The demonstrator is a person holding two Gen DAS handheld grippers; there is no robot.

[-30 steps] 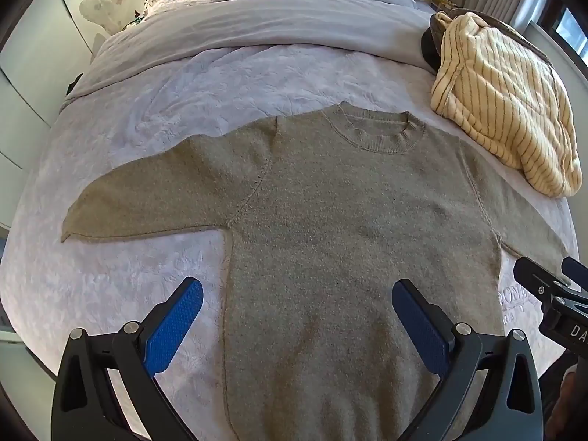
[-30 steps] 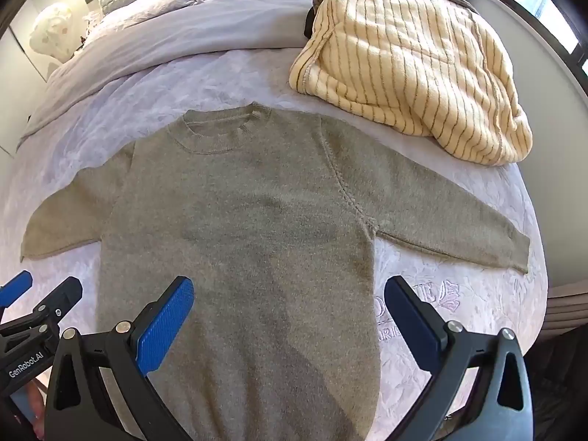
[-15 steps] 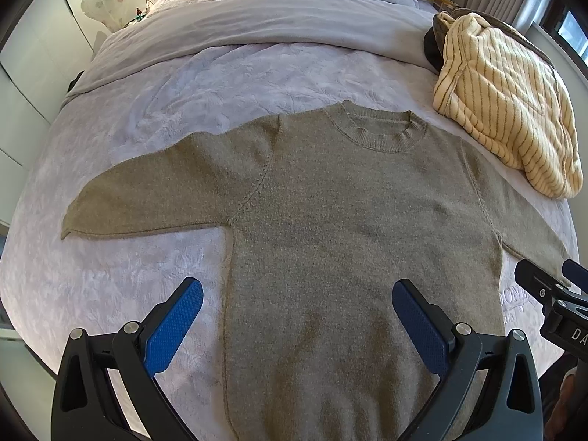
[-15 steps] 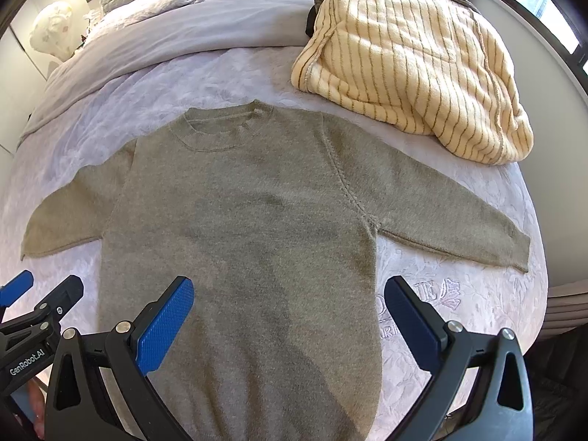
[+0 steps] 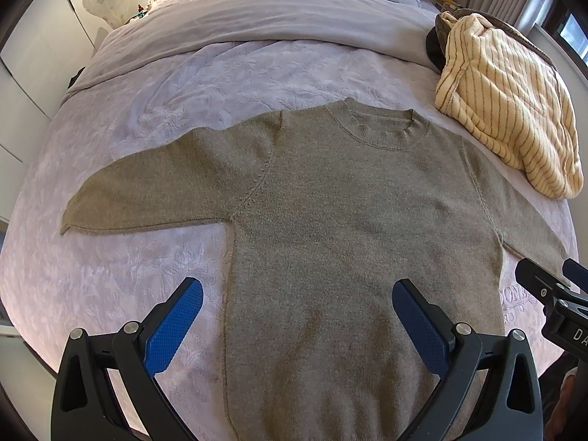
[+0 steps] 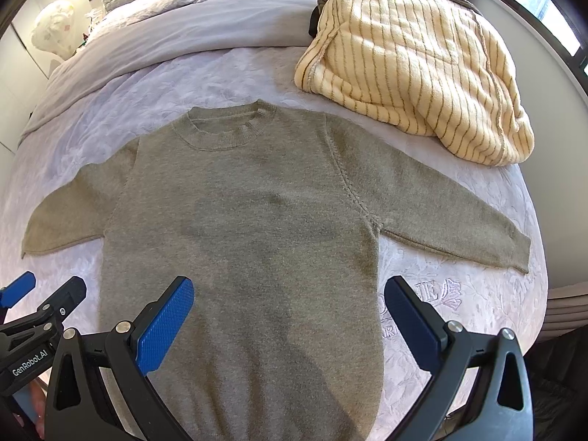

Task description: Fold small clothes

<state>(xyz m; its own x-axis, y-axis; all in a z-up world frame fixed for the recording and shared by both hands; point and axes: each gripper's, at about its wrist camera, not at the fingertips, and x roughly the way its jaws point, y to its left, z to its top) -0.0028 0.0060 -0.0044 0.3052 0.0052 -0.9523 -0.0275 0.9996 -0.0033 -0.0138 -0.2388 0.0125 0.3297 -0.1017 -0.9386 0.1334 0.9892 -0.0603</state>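
Note:
An olive-grey knit sweater [image 5: 349, 220] lies flat and face up on the bed, collar away from me, both sleeves spread out to the sides; it also shows in the right wrist view [image 6: 250, 228]. My left gripper [image 5: 296, 292] is open and empty, hovering above the sweater's lower body, near its left side. My right gripper [image 6: 288, 290] is open and empty above the lower body, near its right side. The right gripper's tip shows at the left view's right edge [image 5: 544, 286]. The left gripper's tip shows at the right view's left edge [image 6: 44, 305].
The bed has a lilac embossed cover [image 5: 128, 268] and a grey duvet [image 5: 275, 14] folded back near the pillows. A cream striped fleece garment [image 6: 415, 62] lies in a heap at the far right, close to the sweater's right shoulder. A wall runs along the bed's right side.
Both grippers have drifted slightly, so the sweater sits a little differently in view. The sweater has not moved, and both grippers have stayed open.

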